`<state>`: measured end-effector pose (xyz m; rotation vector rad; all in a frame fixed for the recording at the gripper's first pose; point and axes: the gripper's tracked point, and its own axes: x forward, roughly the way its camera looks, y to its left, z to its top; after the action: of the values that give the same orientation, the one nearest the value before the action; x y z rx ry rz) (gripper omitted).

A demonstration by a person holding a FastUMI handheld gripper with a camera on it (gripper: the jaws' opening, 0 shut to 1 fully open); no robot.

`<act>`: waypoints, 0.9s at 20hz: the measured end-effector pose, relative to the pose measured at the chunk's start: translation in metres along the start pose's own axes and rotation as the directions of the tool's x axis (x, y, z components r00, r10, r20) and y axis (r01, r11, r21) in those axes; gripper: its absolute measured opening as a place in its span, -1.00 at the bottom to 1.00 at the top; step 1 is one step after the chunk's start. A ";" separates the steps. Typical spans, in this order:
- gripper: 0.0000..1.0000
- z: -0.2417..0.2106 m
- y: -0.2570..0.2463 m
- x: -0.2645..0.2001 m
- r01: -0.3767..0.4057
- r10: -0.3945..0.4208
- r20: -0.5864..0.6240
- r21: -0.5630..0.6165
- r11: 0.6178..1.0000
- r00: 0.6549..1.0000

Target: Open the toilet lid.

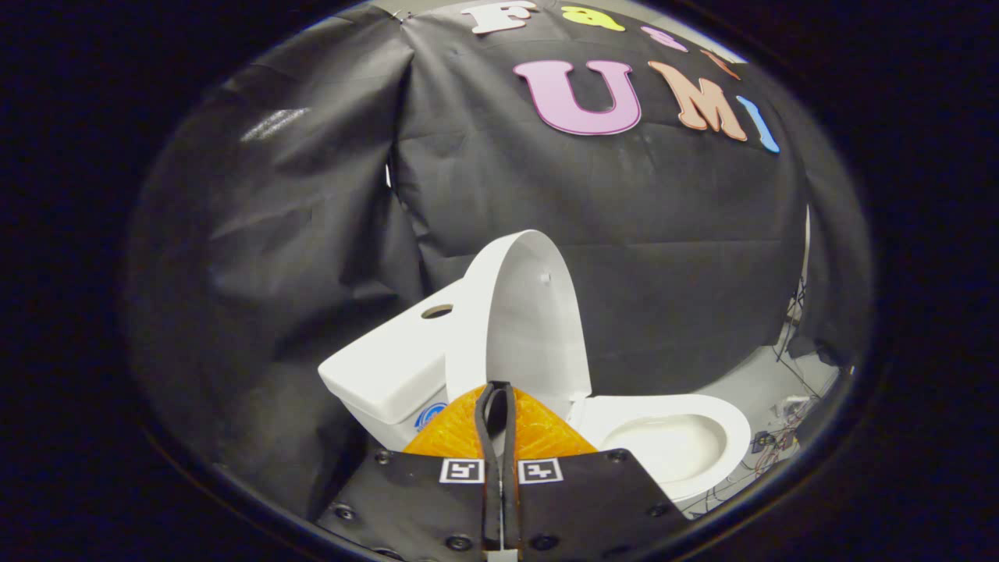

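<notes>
A white toilet stands before the black booth wall. Its lid (521, 312) is raised and stands upright against the tank (390, 367), which has a round hole on top. The seat (726, 425) lies flat around the open bowl (671, 445), to the right of the fingers. My gripper (498, 394) is shut, its two fingers pressed together with nothing between them. The fingertips sit just in front of the lid's lower part; whether they touch it I cannot tell.
Grey floor (749, 375) shows to the right of the toilet, with loose cables (780, 445) lying on it near the wall's bottom corner. Black cloth hangs close behind and to the left of the tank.
</notes>
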<state>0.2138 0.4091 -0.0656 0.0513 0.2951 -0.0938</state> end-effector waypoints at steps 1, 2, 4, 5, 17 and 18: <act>-0.96 -0.001 0.004 0.001 -0.002 0.002 -0.003 -0.019 1.000 1.000; -0.97 -0.002 0.010 0.003 0.000 0.000 -0.004 -0.036 0.999 1.000; -0.97 -0.001 0.014 0.004 0.016 -0.016 -0.005 -0.070 0.997 1.000; -0.97 -0.001 0.015 0.004 0.024 -0.024 -0.001 -0.087 0.996 1.000; -0.19 0.000 0.032 -0.007 -0.076 0.078 0.042 -0.047 0.996 0.996; -0.03 0.003 0.032 -0.012 -0.080 0.082 0.057 -0.035 0.996 0.995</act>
<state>0.2069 0.4421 -0.0578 0.0280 0.2359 -0.0094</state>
